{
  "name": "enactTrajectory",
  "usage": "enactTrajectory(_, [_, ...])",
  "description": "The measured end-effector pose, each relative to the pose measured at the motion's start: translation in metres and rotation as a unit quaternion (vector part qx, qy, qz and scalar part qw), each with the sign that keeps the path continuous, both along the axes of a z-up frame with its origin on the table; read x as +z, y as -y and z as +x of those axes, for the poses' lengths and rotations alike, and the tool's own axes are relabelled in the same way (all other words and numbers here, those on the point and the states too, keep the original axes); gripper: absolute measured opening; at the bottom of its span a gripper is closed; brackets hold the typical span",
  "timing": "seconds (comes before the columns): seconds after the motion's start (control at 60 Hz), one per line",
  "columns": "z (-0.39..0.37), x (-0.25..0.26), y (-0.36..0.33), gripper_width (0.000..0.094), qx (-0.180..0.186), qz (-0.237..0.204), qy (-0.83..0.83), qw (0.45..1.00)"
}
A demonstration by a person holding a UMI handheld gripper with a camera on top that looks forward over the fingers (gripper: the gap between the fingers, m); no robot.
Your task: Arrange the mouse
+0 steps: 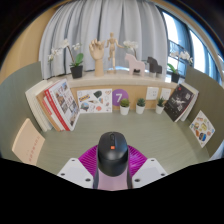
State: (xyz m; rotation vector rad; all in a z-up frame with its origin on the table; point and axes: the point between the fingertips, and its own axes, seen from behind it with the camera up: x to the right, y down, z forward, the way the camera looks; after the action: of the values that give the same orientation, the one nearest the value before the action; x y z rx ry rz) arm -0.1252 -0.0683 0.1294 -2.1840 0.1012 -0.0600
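A black computer mouse with an orange mark near its scroll wheel sits between my gripper's two fingers. The magenta pads press against both of its sides, so the gripper is shut on the mouse. The mouse appears lifted above the grey-green table, its nose pointing away toward the back shelf.
At the table's back stands a row of things: a magazine rack, cards, a purple cube, small potted plants, a dark picture frame. A leaflet lies at the right, a wooden board at the left.
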Motion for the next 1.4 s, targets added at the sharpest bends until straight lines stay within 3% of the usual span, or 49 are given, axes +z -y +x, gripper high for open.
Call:
enactTrajectory(0.167, [0.016,-0.080,0.006,0.0387,0.008,-0.070,-0.028,0.997])
enactTrajectory(0.4, [0.014,-0.140,0.021,0.0387,0.022,-0.127,-0.055,0.990])
enactTrajectory(0.533, [0.015,-0.141,0.019,0.0399,0.017,-0.115,-0.063,0.991])
enactTrajectory(0.75, [0.013,-0.146,0.021,0.0560,0.028,-0.141,-0.019,0.989])
enactTrajectory(0.833, [0.019,-0.143,0.028,0.0735,0.026,-0.160,0.003,0.987])
enactTrajectory(0.867, [0.018,-0.138,0.031,0.0830,0.027,-0.164,0.005,0.986])
enactTrajectory(0.9, [0.015,-0.129,0.032,0.0862,0.030,-0.158,0.002,0.987])
enactTrajectory(1.4, [-0.005,0.093,0.113,0.0861,0.006,-0.014,0.003,1.000])
